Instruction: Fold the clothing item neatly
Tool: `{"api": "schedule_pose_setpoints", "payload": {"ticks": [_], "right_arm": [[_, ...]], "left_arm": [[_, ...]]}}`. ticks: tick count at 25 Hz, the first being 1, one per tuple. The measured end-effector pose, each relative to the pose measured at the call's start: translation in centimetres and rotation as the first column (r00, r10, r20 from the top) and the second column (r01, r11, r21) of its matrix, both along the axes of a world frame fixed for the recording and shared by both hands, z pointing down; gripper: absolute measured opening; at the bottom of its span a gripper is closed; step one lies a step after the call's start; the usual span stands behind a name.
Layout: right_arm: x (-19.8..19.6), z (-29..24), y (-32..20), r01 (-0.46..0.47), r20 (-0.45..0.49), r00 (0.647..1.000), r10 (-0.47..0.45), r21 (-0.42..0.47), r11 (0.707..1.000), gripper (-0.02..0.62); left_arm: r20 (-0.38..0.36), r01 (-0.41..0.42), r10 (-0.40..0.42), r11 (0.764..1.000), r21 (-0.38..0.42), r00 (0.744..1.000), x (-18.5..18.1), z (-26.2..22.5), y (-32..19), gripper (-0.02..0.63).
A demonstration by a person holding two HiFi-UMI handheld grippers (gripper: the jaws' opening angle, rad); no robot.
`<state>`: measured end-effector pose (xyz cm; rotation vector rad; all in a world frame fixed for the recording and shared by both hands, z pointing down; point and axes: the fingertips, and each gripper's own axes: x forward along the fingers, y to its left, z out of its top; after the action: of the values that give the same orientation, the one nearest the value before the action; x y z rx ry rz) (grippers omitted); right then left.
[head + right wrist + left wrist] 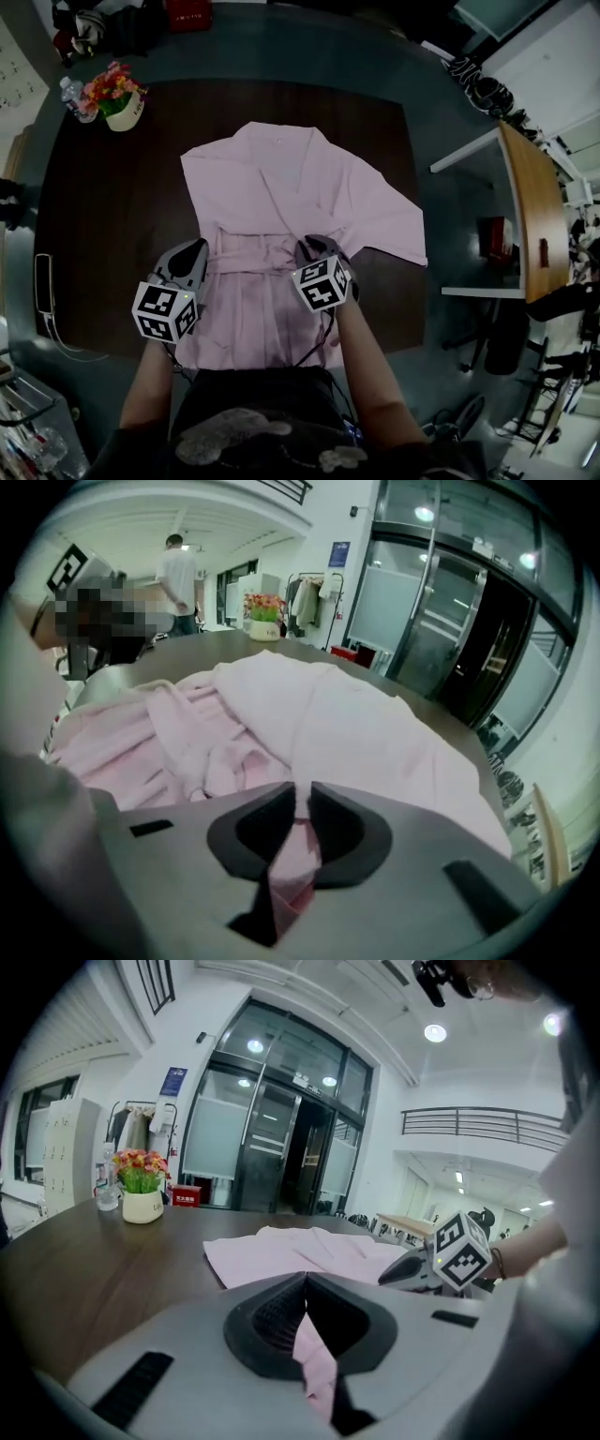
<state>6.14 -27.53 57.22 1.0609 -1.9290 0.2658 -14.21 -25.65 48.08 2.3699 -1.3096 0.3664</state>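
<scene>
Left gripper (195, 249): lower left; jaws pressed together, pinching the pink garment (300, 183).
Right gripper (311, 247): lower centre; jaws stood slightly apart, fabric between them.
Garment: lay spread mid-frame, collar toward the top.
Desk (112, 216): dark wood.
Flower pot (123, 111): stood upper left.

The head view is dim, fading to black corners beyond the table (103, 216); the pink garment (281, 206) shows pale. Both gripper views are brighter, with glaring ceiling lights (434, 1032) and dark, soft edges.
</scene>
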Motion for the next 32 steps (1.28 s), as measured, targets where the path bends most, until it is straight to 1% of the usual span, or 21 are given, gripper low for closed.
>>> {"api": "schedule_pose_setpoints", "payload": {"ticks": [1, 2, 4, 7, 9, 11, 13, 15, 17, 20, 23, 26, 27, 29, 31, 32], "right_arm": [[0.2, -0.3, -0.1, -0.002, 0.003, 1.0, 0.002, 0.004, 1.0, 0.019], [0.3, -0.8, -0.2, -0.003, 0.012, 1.0, 0.003, 0.01, 1.0, 0.011], [0.7, -2.3, -0.7, -0.001, 0.04, 0.999, 0.0, 0.033, 0.999, 0.011], [2.1, -5.3, -2.3, -0.012, 0.064, 0.998, 0.005, 0.113, 0.994, 0.011], [3.3, -7.1, -4.2, -0.044, 0.087, 0.996, 0.029, 0.179, 0.983, 0.009], [4.7, -8.6, -6.3, -0.099, 0.133, 0.989, 0.069, 0.238, 0.966, 0.011], [6.1, -9.4, -8.4, -0.154, 0.182, 0.978, 0.106, 0.274, 0.949, 0.011], [7.3, -9.4, -10.2, -0.188, 0.205, 0.97, 0.13, 0.294, 0.937, 0.011], [8.3, -8.4, -11.7, -0.207, 0.196, 0.969, 0.152, 0.301, 0.931, 0.011], [9.7, -6.1, -13.4, -0.238, 0.154, 0.968, 0.199, 0.309, 0.921, 0.012], [11.3, -5.3, -14.4, -0.284, 0.116, 0.959, 0.26, 0.332, 0.899, 0.032], [13.2, -6.0, -13.8, -0.348, 0.145, 0.937, 0.317, 0.337, 0.875, 0.032], [13.5, -6.2, -13.2, -0.359, 0.17, 0.932, 0.32, 0.322, 0.876, 0.032], [12.8, -6.4, -11.8, -0.341, 0.234, 0.931, 0.281, 0.281, 0.897, 0.032], [10.9, -6.2, -10.5, -0.267, 0.274, 0.941, 0.197, 0.245, 0.932, 0.032], [9.8, -5.8, -10.1, -0.222, 0.268, 0.951, 0.157, 0.232, 0.947, 0.032]], "left_arm": [[0.004, 0.013, -0.013, 1.0, 0.002, 1.0, 0.2, -0.1, 0.0, 0.011], [0.005, 0.026, -0.026, 1.0, 0.004, 1.0, 0.4, -0.3, 0.0, 0.011], [0.011, 0.046, -0.046, 0.999, 0.009, 0.999, 0.8, -0.7, 0.1, 0.011], [0.025, 0.061, -0.062, 0.998, 0.02, 0.998, 1.5, -1.2, -0.4, 0.011], [0.033, 0.073, -0.074, 0.997, 0.03, 0.997, 1.7, -1.5, -1.1, 0.011], [0.043, 0.081, -0.083, 0.996, 0.04, 0.996, 1.9, -1.7, -1.8, 0.011], [0.047, 0.086, -0.089, 0.995, 0.049, 0.995, 2.3, -2.0, -2.6, 0.011], [0.052, 0.088, -0.091, 0.995, 0.053, 0.994, 2.9, -2.0, -3.4, 0.011], [0.064, 0.087, -0.09, 0.995, 0.053, 0.994, 3.5, -1.7, -4.1, 0.011], [0.075, 0.091, -0.095, 0.994, 0.053, 0.993, 4.2, -1.3, -4.8, 0.011], [0.083, 0.098, -0.102, 0.994, 0.053, 0.991, 4.6, -1.2, -5.1, 0.011], [0.09, 0.106, -0.111, 0.993, 0.053, 0.99, 5.0, -1.2, -4.9, 0.011], [0.09, 0.111, -0.116, 0.992, 0.053, 0.989, 5.1, -1.3, -4.7, 0.011], [0.087, 0.124, -0.128, 0.991, 0.054, 0.988, 5.5, -1.4, -4.2, 0.011], [0.082, 0.137, -0.141, 0.989, 0.055, 0.987, 6.1, -1.6, -3.6, 0.011], [0.08, 0.143, -0.147, 0.988, 0.056, 0.986, 6.4, -1.6, -3.2, 0.011]]}}
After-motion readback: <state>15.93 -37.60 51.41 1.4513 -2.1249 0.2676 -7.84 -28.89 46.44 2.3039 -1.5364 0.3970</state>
